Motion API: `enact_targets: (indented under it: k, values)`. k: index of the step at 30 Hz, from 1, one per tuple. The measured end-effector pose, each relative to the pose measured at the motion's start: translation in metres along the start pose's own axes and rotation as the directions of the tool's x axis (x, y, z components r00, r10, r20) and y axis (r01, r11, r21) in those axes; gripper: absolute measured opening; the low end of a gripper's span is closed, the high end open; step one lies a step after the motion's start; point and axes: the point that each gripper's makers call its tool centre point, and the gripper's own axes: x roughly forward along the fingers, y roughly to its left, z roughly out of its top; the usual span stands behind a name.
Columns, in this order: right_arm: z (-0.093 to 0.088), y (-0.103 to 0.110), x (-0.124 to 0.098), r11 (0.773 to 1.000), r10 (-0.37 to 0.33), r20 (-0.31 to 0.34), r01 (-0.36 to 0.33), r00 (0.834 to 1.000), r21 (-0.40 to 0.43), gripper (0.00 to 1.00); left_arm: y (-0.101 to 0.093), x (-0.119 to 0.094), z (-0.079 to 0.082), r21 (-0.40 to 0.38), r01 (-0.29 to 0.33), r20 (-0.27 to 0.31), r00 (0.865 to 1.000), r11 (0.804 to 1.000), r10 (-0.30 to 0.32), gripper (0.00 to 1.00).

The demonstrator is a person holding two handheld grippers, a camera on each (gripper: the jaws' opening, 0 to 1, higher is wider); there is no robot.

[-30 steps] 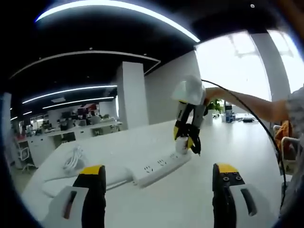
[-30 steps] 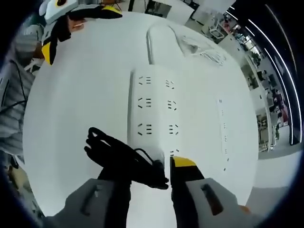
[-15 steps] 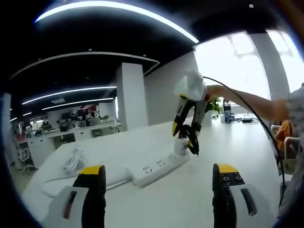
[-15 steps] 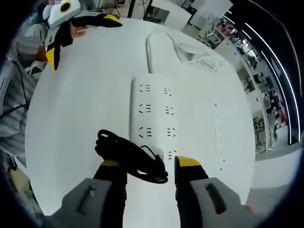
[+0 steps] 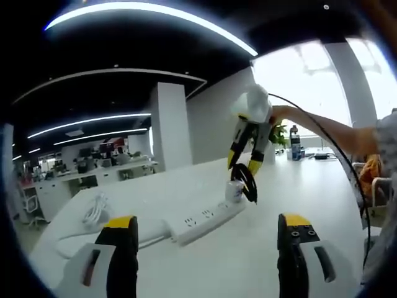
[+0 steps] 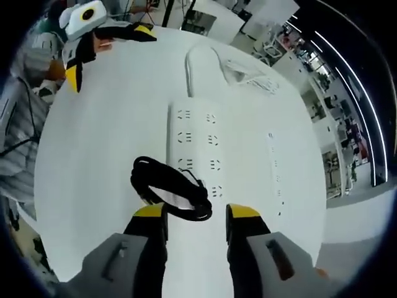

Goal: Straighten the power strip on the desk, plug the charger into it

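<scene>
On the desk [image 6: 93,155], a white power strip [image 6: 195,139] lies beneath the right gripper's [image 6: 189,214] parted jaws.

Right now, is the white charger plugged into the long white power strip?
Plugged in: the white charger stands upright on the long white power strip.

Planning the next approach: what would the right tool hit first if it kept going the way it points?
Probably the charger with its coiled black cable, sitting on the near end of the power strip just beyond the right tool; depth is hard to judge.
</scene>
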Motion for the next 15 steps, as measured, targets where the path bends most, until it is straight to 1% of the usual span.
enact_targets:
  k: [3, 8, 15]
  values:
    - [0.000, -0.001, -0.006, 1.000, -0.012, 0.023, 0.012, 1.000, 0.010, 0.35, -0.001, 0.001, 0.000, 0.003, 0.003, -0.002, 1.000, 1.000, -0.003, 0.95]
    - [0.002, -0.001, -0.018, 0.999, -0.028, 0.096, 0.024, 0.995, 0.043, 0.35, -0.002, 0.000, 0.000, 0.006, 0.006, -0.002, 1.000, 1.000, -0.006, 0.95]
    - [0.004, 0.001, -0.026, 0.995, -0.049, 0.202, 0.031, 0.978, 0.093, 0.36, -0.002, -0.001, -0.001, 0.007, 0.007, -0.004, 1.000, 1.000, -0.007, 0.95]
